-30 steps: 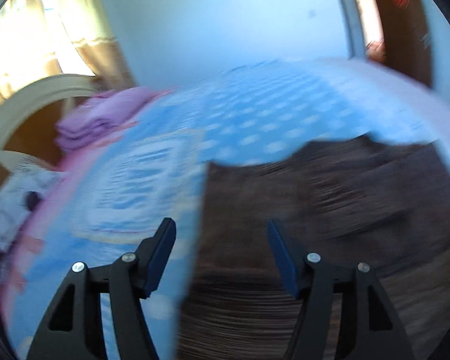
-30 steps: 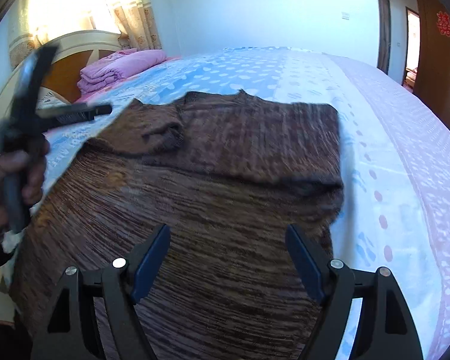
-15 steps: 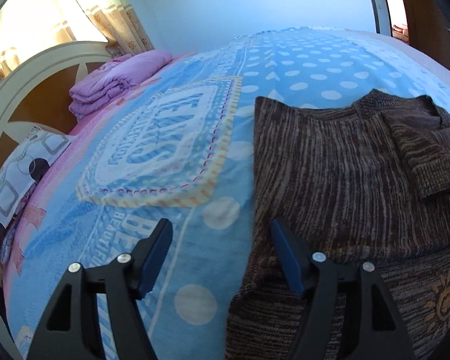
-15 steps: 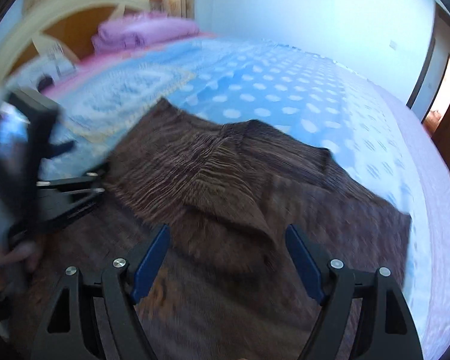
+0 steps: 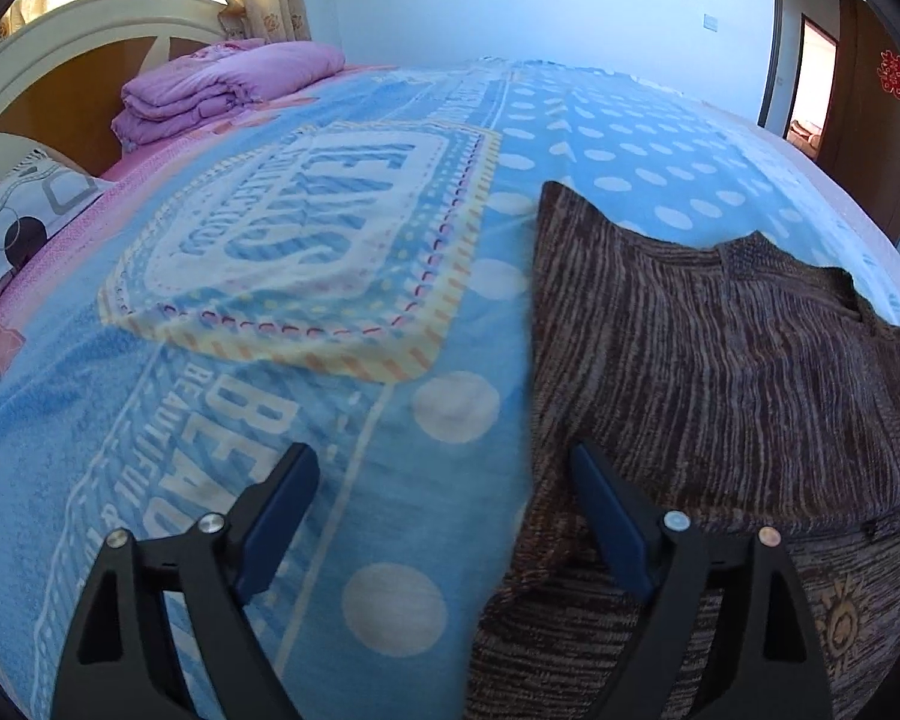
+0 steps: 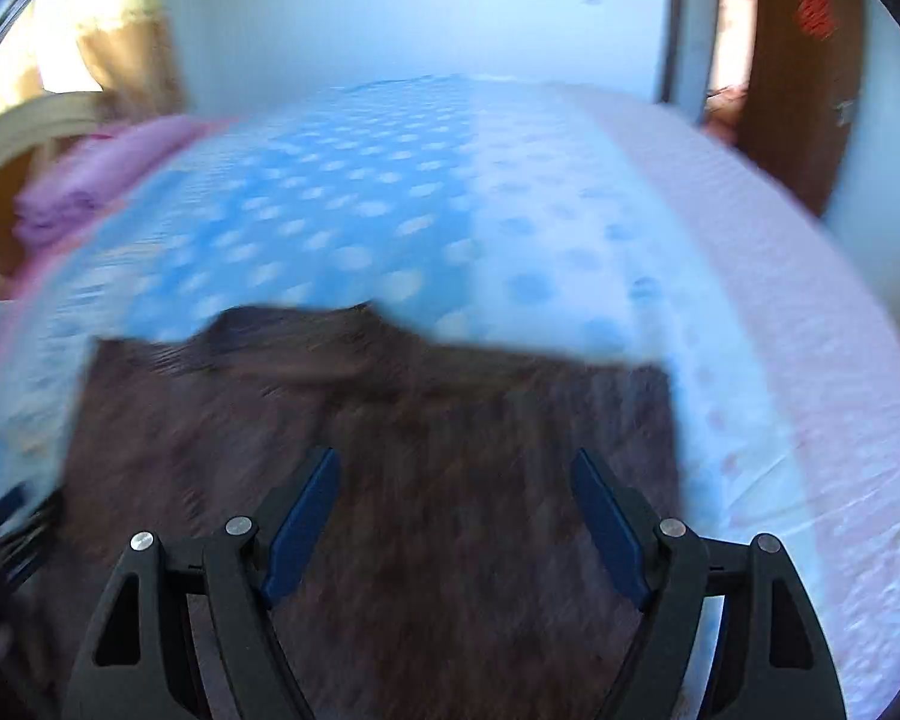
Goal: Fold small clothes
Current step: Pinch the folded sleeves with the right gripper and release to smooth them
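The blue bedspread [image 5: 330,360] carries a framed emblem at ten o'clock of the left wrist view, its large striped letters too distorted to read surely. Below it, toward seven o'clock, white lettering reads "BEAUTIFUL". A red ornament [image 5: 894,73] hangs on the door at two o'clock, illegible.

Both claws [image 5: 444,492] [image 6: 453,495]: black frames, blue pads, silver screws.

the brown sweater [image 5: 720,360] is thick knitted wool with rough, stripy ribs. the blue blanket [image 5: 330,300] at the left looks soft and fuzzy. the left gripper [image 5: 444,498] is matt black plastic with smooth blue pads [image 5: 279,516] and shiny metal screws
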